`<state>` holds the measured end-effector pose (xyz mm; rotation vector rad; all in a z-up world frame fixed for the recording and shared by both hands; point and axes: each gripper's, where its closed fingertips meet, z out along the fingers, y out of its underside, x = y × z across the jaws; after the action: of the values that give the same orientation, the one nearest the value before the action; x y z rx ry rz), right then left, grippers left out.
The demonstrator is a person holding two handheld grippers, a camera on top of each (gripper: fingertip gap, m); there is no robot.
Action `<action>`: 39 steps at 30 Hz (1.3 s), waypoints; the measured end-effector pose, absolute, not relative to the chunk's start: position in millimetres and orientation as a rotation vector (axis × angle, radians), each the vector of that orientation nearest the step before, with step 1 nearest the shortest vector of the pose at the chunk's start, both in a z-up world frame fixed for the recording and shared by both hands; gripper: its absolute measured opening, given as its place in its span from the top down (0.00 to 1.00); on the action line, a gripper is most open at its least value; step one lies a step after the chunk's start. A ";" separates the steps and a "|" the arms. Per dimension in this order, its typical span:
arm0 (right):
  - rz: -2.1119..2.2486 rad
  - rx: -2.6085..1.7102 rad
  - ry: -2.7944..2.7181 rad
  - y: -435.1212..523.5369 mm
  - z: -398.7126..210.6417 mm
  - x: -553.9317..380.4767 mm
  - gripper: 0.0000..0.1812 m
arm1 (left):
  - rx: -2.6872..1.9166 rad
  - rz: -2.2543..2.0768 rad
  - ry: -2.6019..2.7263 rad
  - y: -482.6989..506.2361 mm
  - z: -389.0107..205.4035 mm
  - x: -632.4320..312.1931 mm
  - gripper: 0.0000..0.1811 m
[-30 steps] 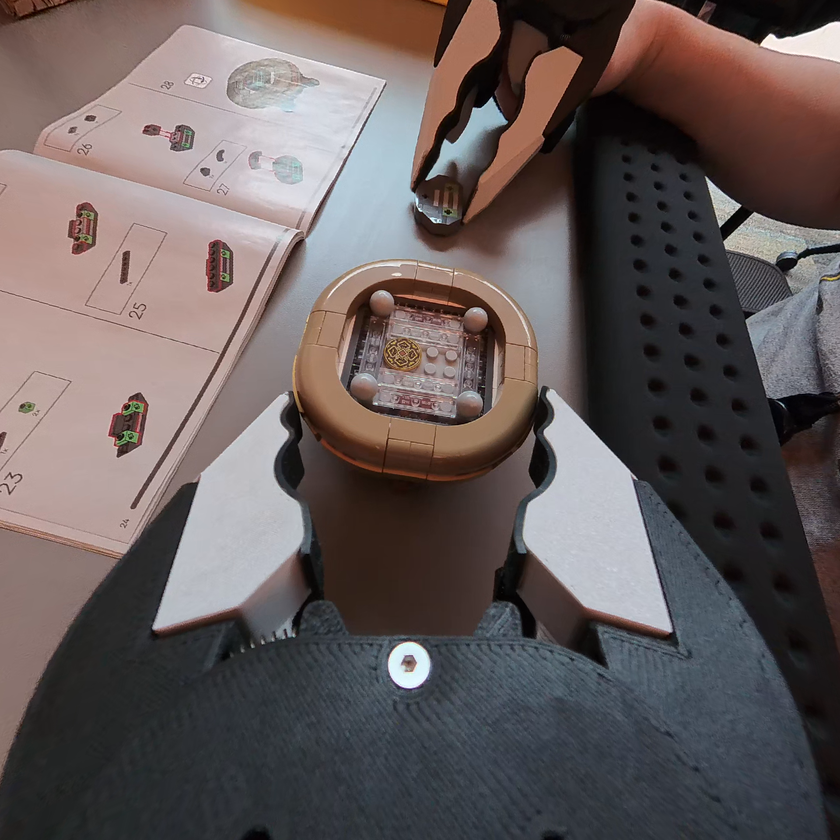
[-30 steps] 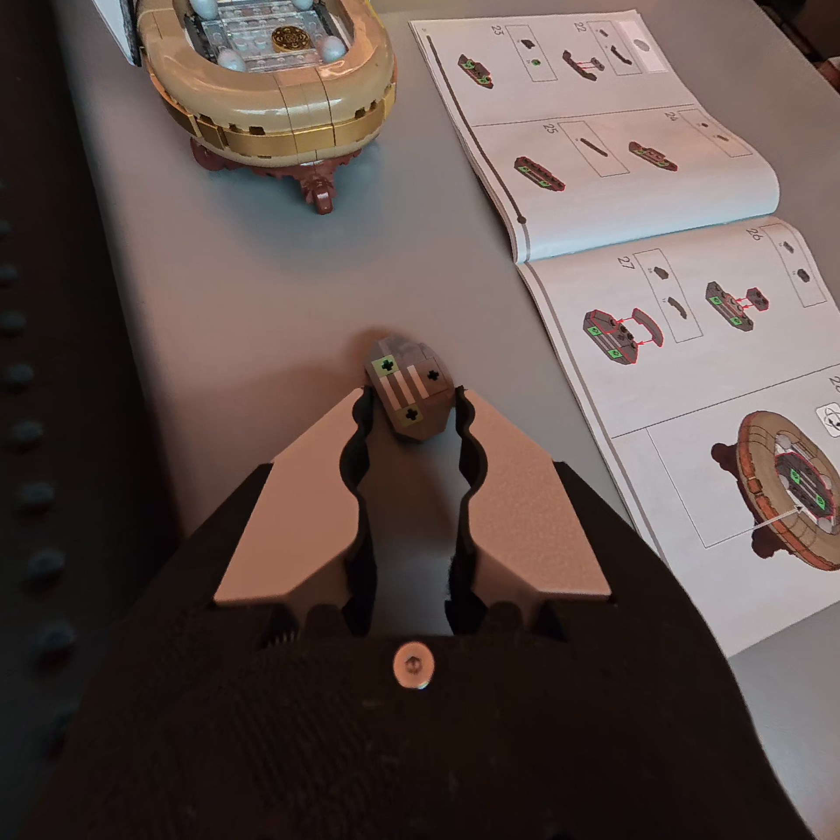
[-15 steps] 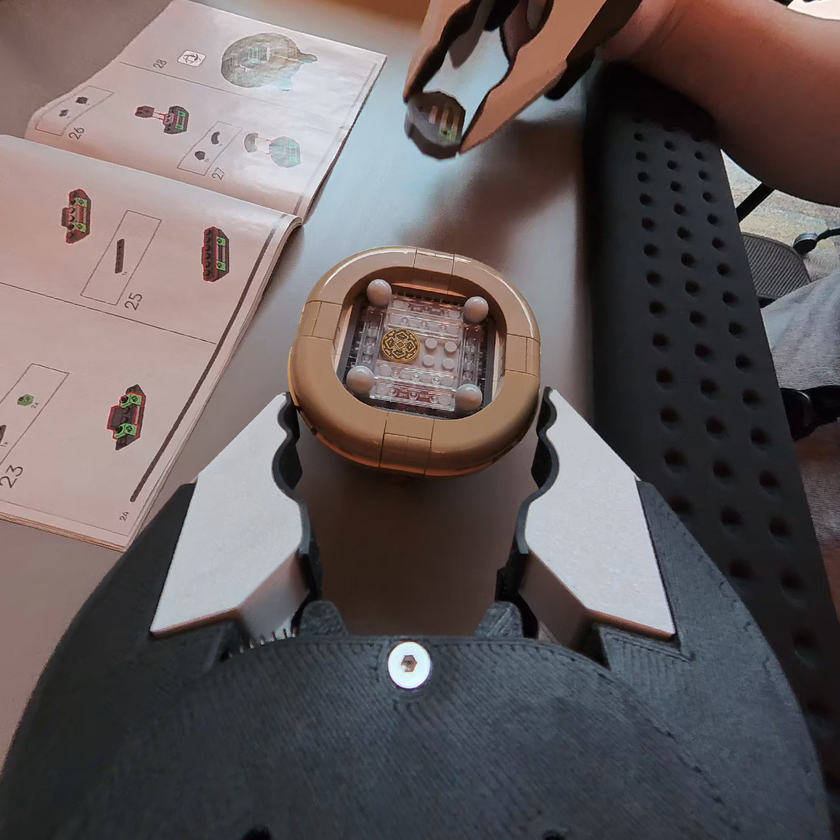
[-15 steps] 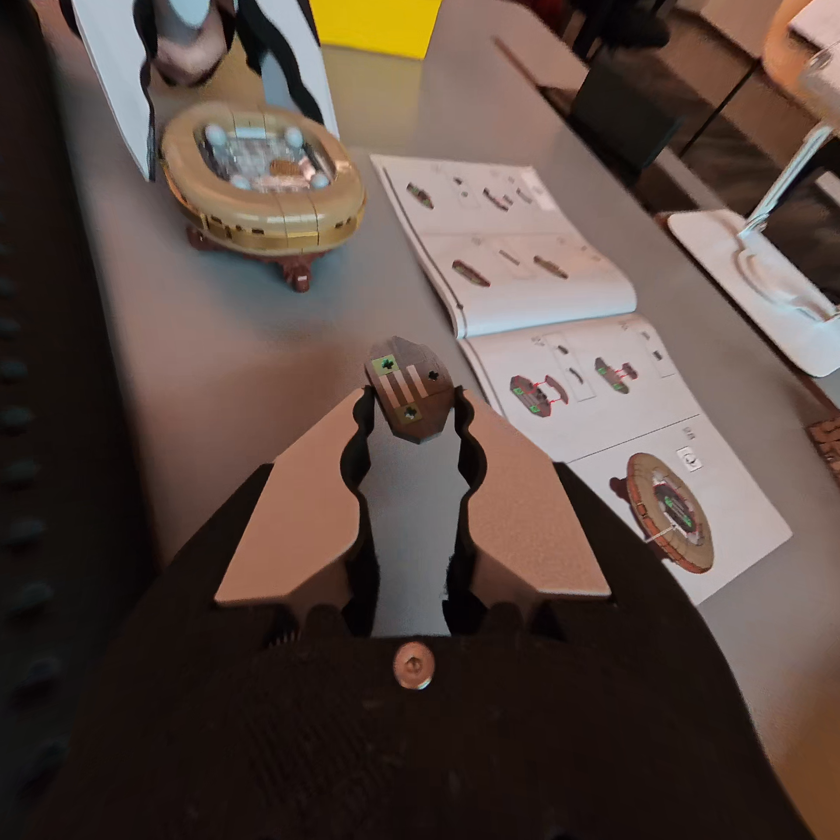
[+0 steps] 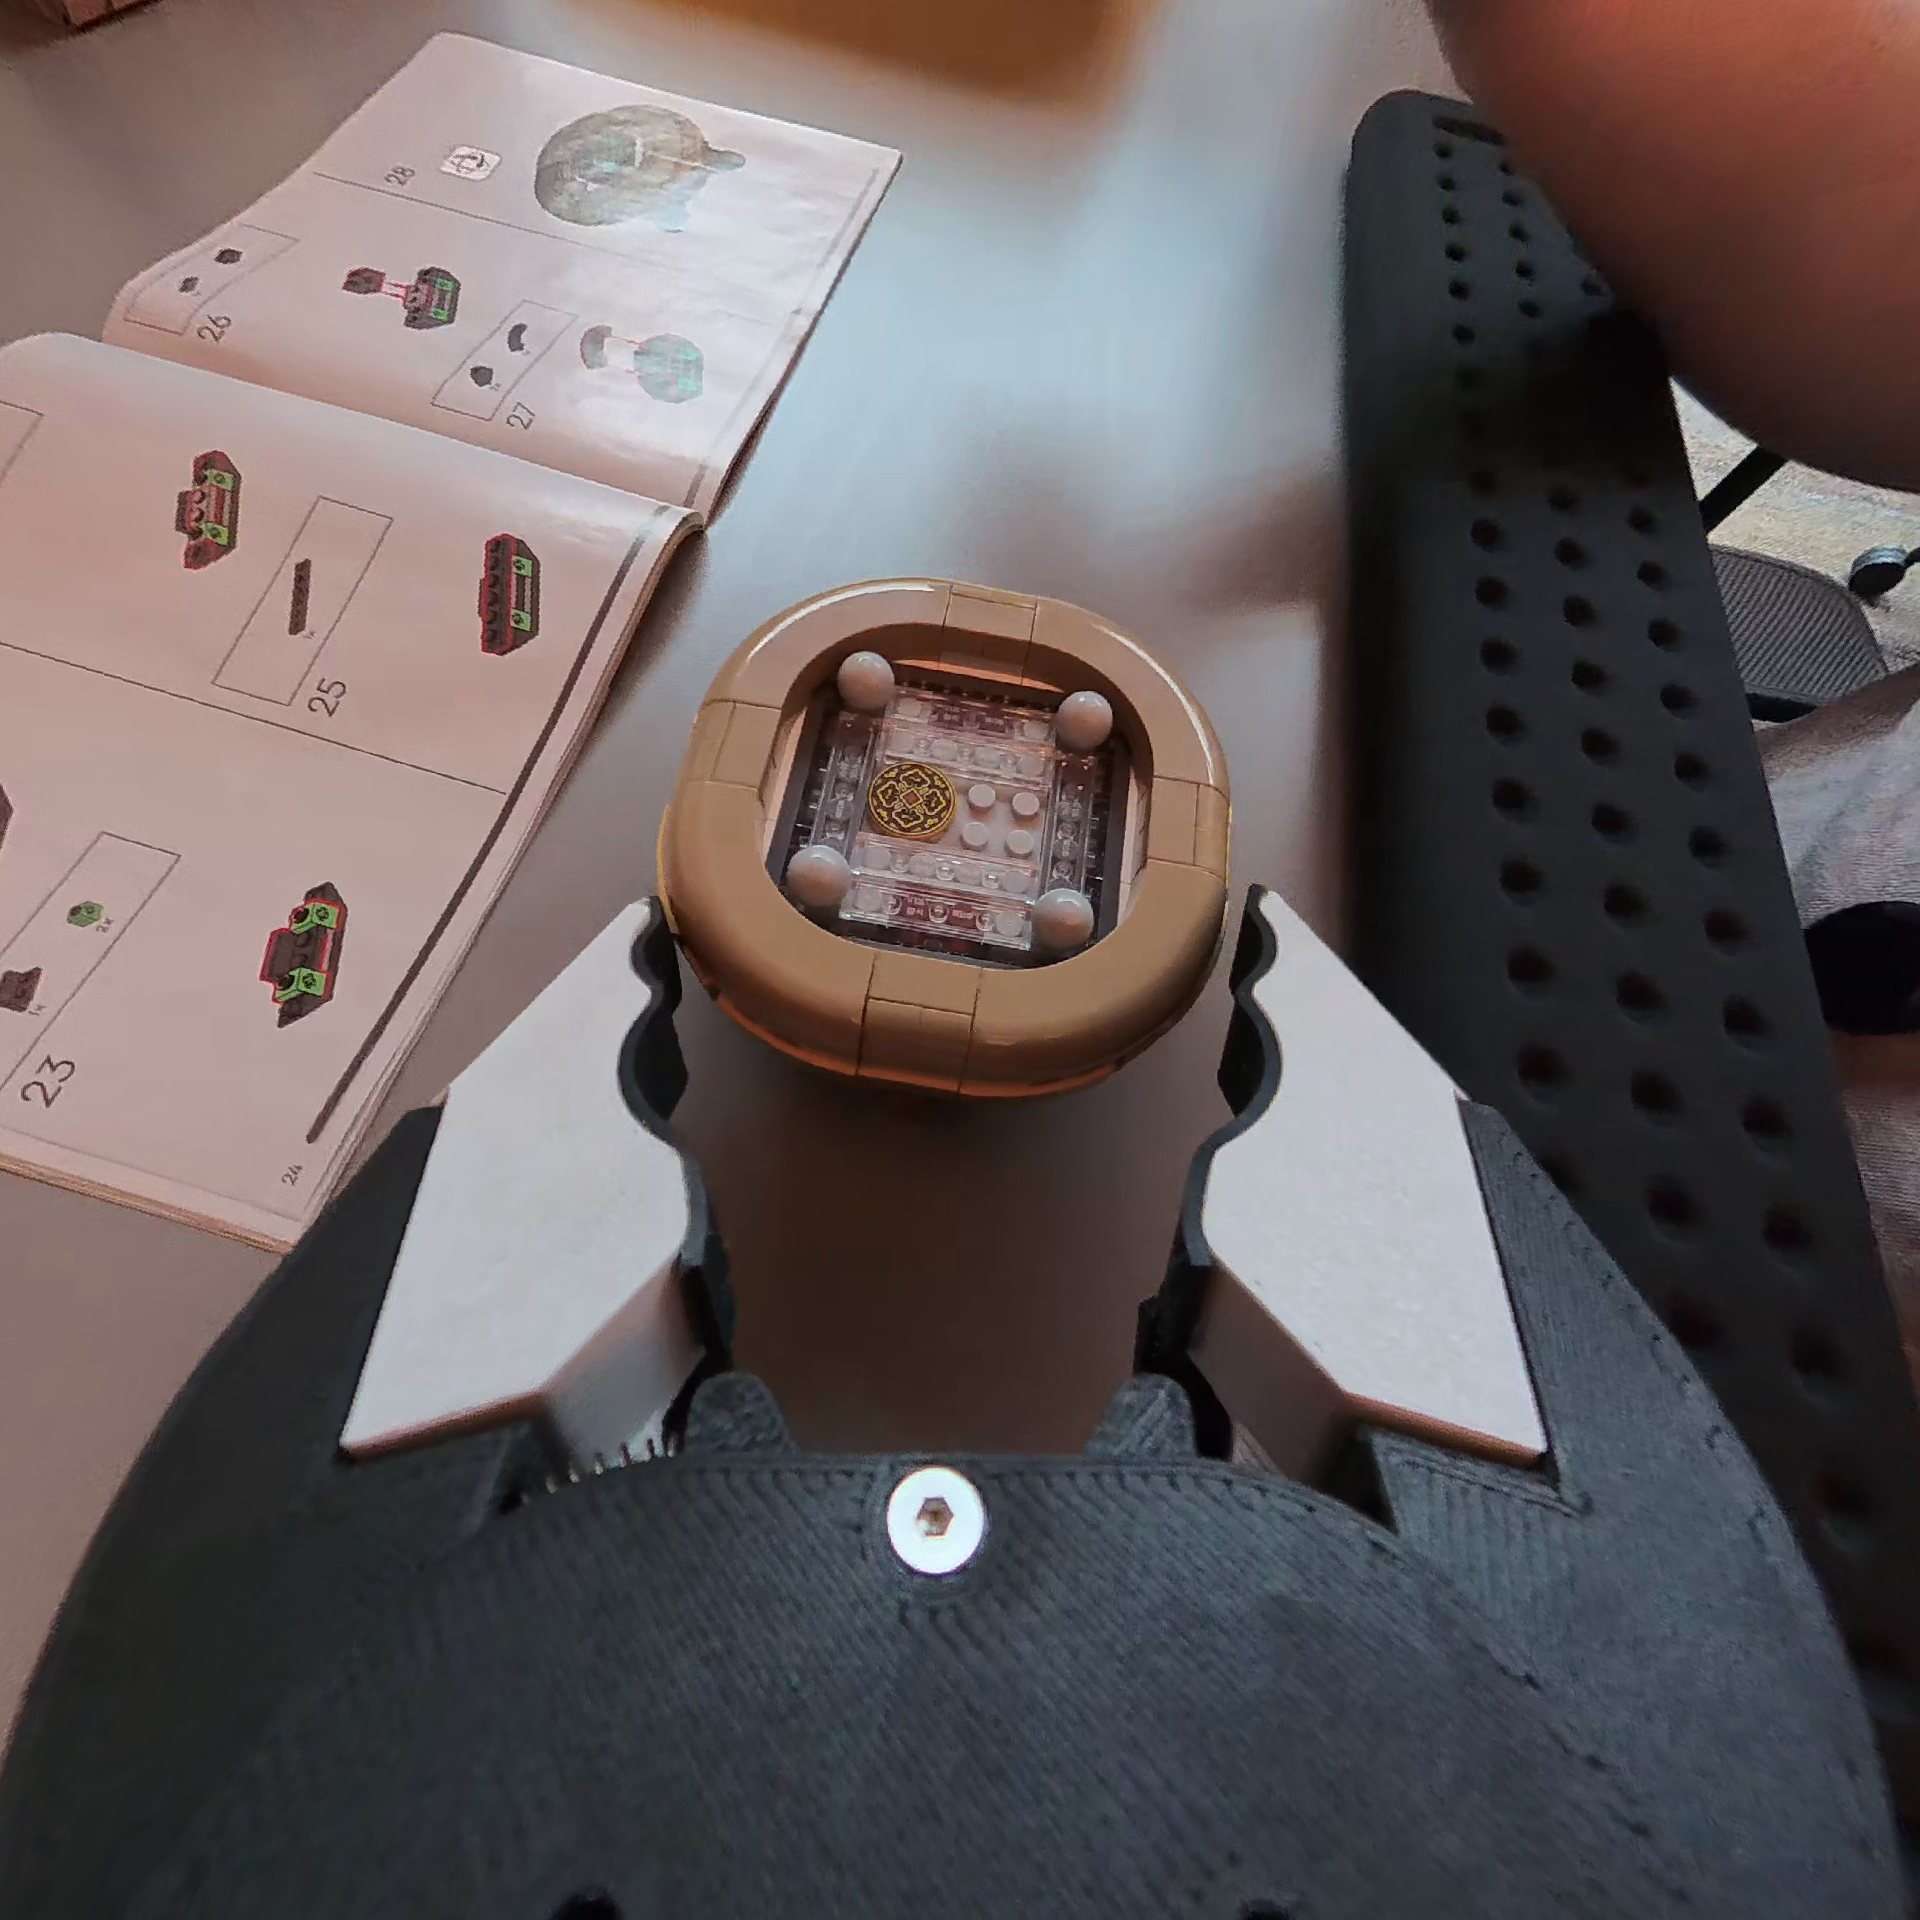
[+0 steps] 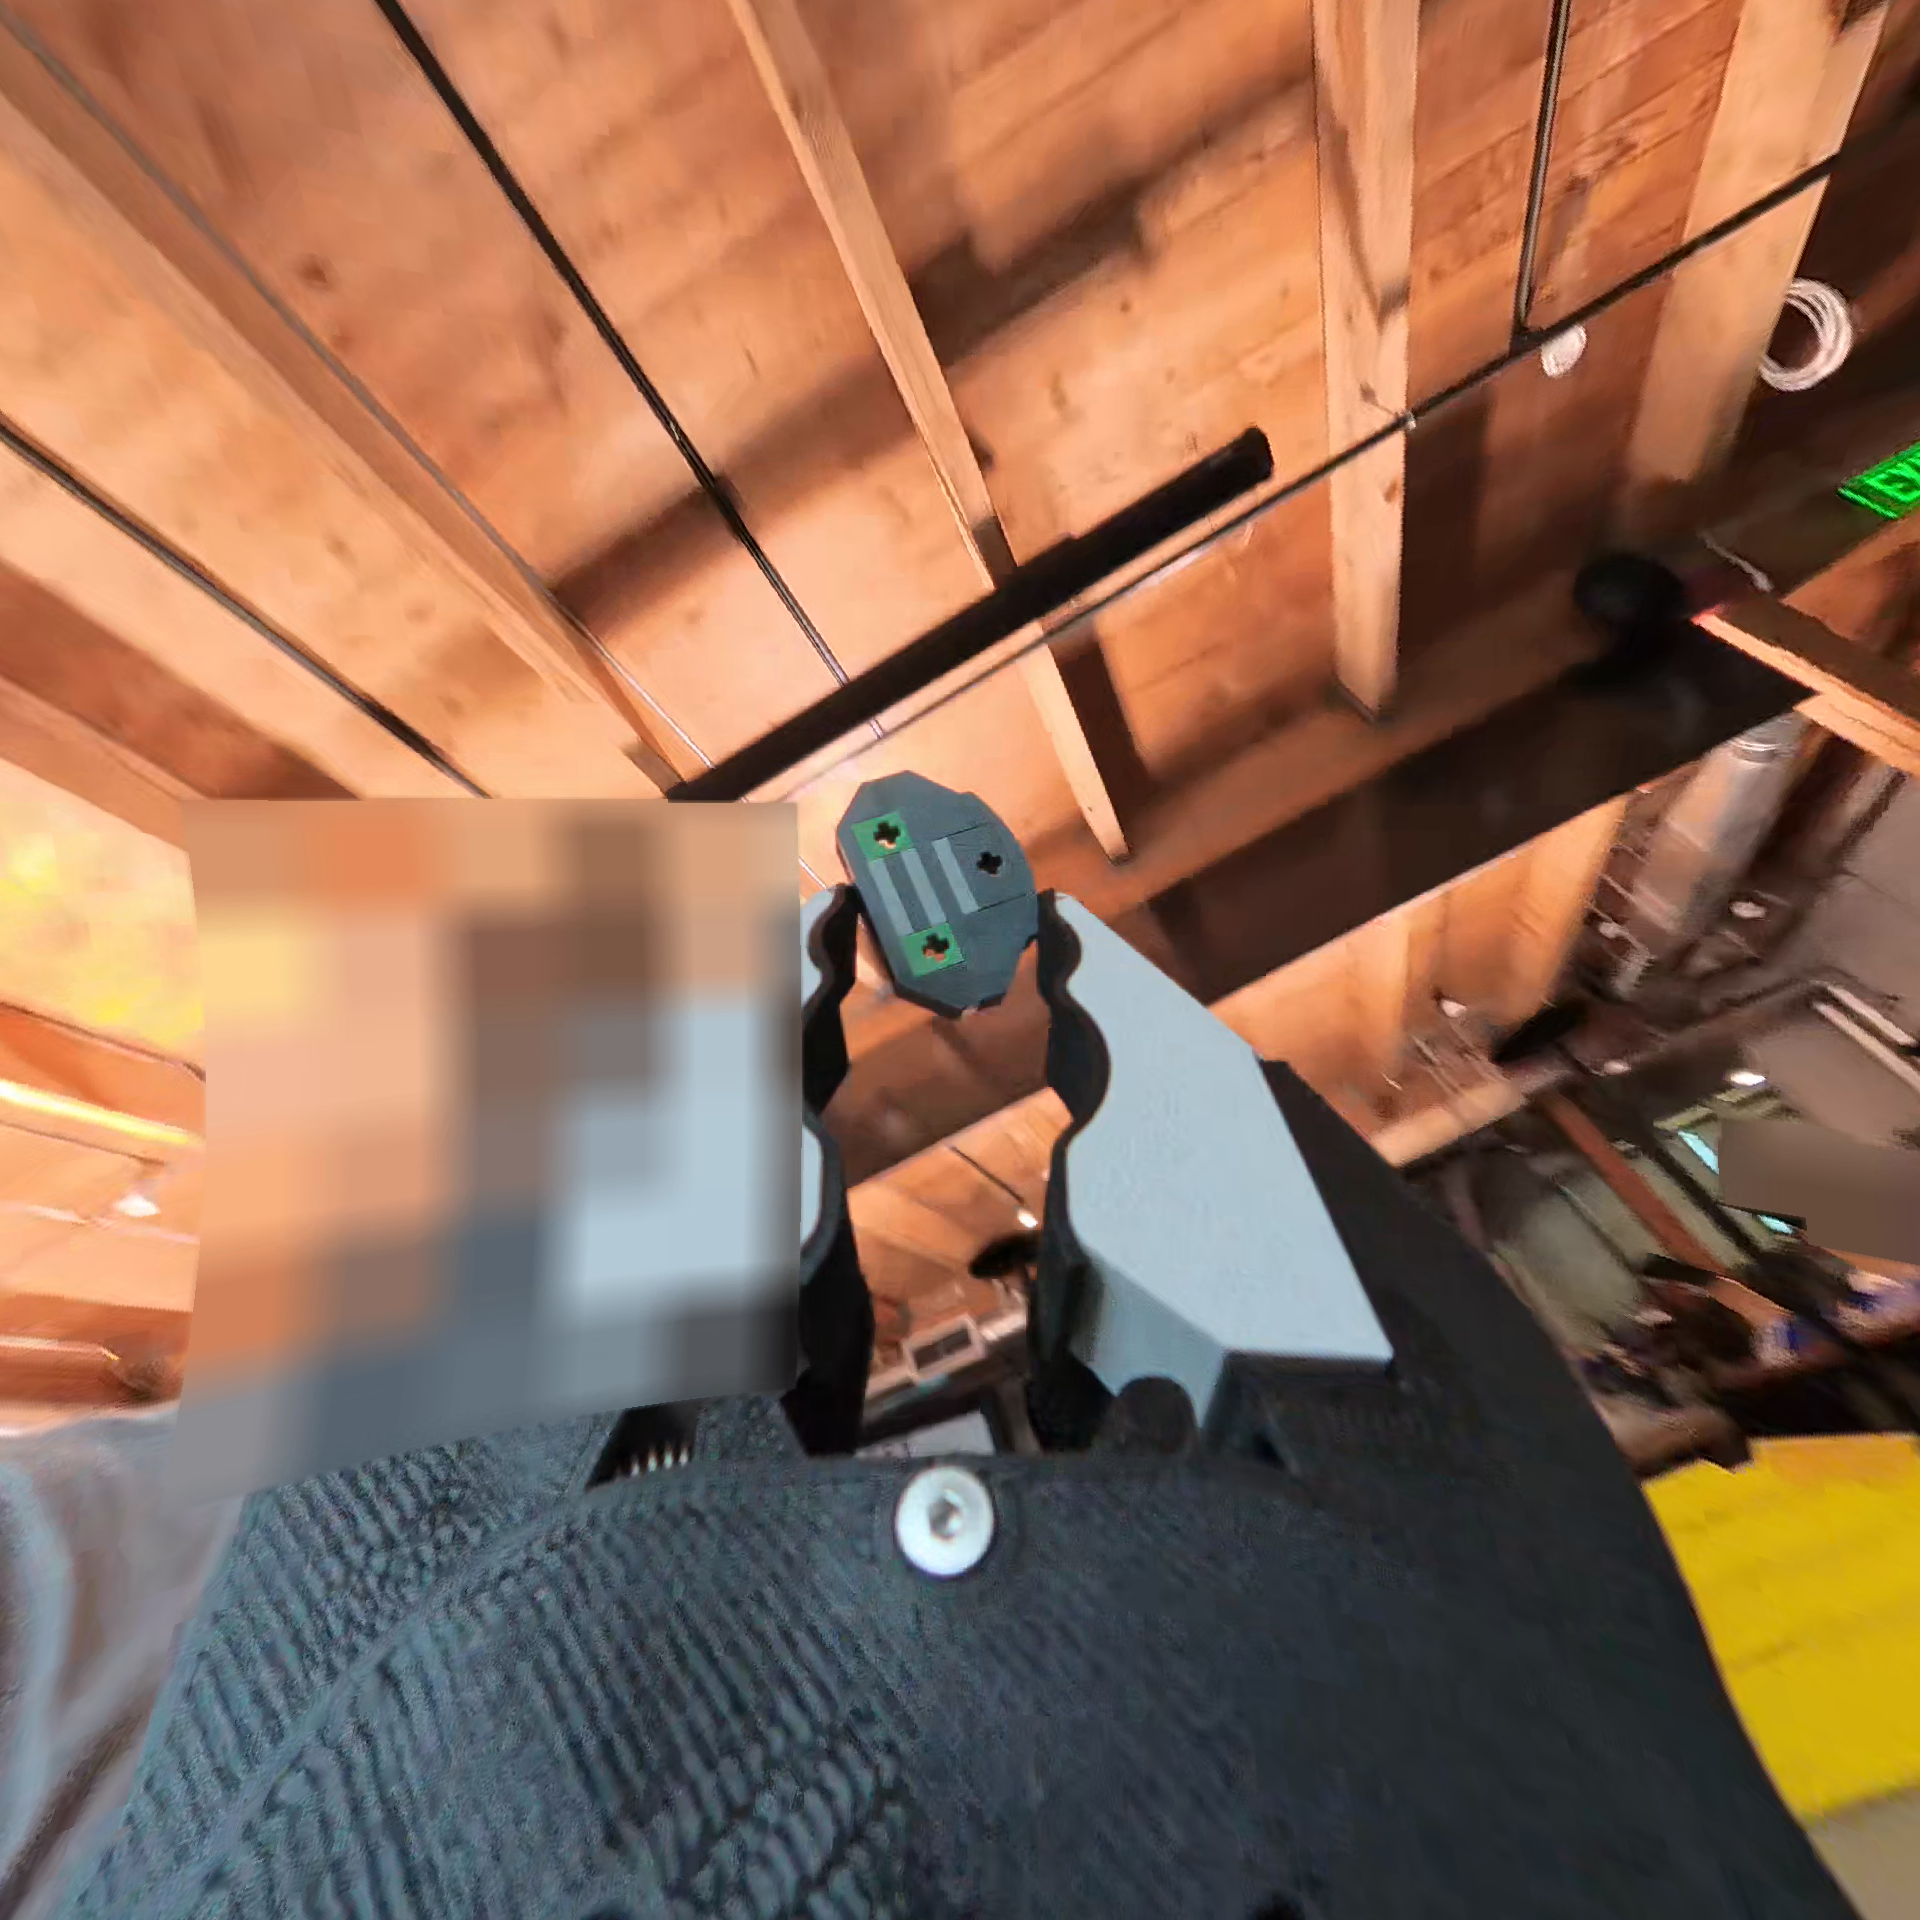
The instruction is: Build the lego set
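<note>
Two grippers show, one in each wrist view. The left gripper has its jaws spread wide, its fingertips on either side of the near edge of a round tan model that stands on the grey table. Whether the tips touch the model cannot be told. The model has a smooth tan rim around a clear studded plate with four pale grey knobs at its corners and a round gold-patterned tile left of centre.

Left of the model, toward the table's left edge, lies an open instruction booklet with printed step numbers and small drawings of dark parts with green and red marks. Along the table's right edge runs a black perforated pad, and a blurred bare arm fills the far right corner above it.

The right gripper is tilted upward, its jaws pinching a small dark grey piece that carries two green squares with cross-shaped holes and pale grey stripes. Behind it are wooden ceiling beams, a black rod and a green lit sign at the right edge, too cropped to make out.
</note>
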<state>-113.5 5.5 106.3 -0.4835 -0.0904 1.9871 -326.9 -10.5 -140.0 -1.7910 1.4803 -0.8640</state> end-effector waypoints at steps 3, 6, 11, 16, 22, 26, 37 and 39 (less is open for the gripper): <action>2.052 -0.450 -0.048 10.5 97.6 -115.7 0.82 | -1.804 -0.853 1.477 -11.4 -143.8 -330.5 0.42; 2.079 -0.426 -0.052 7.7 96.4 -118.4 0.82 | -1.812 -0.845 1.468 -9.4 -145.3 -332.9 0.42; 2.119 -0.393 -0.096 0.5 96.6 -122.0 0.82 | -1.822 -0.859 1.467 -9.3 -146.9 -332.5 0.42; 2.161 -0.375 -0.079 2.1 91.2 -123.6 0.82 | -1.838 -0.854 1.493 -11.5 -152.7 -332.4 0.42; 2.191 -0.362 -0.042 3.9 84.0 -125.7 0.82 | -1.847 -0.842 1.521 -14.0 -158.2 -331.6 0.42; 2.192 -0.347 -0.040 3.9 83.4 -123.9 0.82 | -1.841 -0.840 1.519 -13.4 -157.1 -332.0 0.43; 2.210 -0.275 -0.024 0.2 84.1 -110.9 0.82 | -1.831 -0.802 1.511 -10.7 -156.1 -330.3 0.43; 2.221 -0.251 -0.036 -2.9 85.3 -108.9 0.82 | -1.832 -0.795 1.509 -10.0 -156.4 -329.4 0.43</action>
<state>-108.9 -2.9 85.3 -0.2509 -0.0356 2.2209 -329.4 -10.0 -156.4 -1.8317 1.5087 -0.7947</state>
